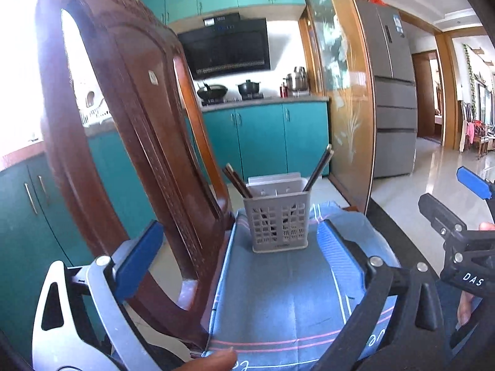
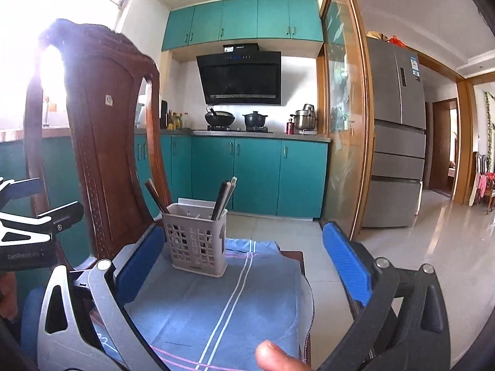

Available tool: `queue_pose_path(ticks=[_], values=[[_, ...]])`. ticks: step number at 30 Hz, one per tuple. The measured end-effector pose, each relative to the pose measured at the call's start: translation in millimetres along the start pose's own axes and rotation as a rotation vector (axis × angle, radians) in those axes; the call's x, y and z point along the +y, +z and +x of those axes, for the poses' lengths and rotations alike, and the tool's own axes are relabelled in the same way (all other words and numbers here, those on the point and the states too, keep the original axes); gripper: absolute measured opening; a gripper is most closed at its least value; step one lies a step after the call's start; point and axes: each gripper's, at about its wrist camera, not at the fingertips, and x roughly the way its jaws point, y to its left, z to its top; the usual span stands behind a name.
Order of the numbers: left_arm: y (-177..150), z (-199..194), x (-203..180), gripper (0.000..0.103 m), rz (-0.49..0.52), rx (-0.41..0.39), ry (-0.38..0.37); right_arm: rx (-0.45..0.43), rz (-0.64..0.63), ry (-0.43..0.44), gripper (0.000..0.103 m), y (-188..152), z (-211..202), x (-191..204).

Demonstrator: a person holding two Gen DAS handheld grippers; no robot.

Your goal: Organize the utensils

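Note:
A grey slotted utensil holder stands upright on a blue cloth spread over a small table. Dark chopsticks lean out of its left side, and more chopsticks lean out of its right side. My left gripper is open, short of the holder, with nothing between its blue pads. My right gripper is also open and empty, with the holder ahead near its left pad. Each gripper shows at the edge of the other's view.
A dark wooden chair back rises close on the left of the table. Teal kitchen cabinets, a stove with pots and a grey fridge stand behind. A glass sliding door is to the right. A person's fingertip shows below.

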Motion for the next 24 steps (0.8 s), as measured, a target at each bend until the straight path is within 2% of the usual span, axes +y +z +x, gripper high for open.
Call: queue_pose_path(ticks=[6, 24], values=[[8, -22, -1, 0.099, -0.021, -0.077, -0.016, -0.017, 0.01, -0.007, 0.1, 1, -16, -6], [5, -28, -8, 0.099, -0.012, -0.074, -0.022, -0.046, -0.005, -0.007, 0.1, 1, -26, -4]])
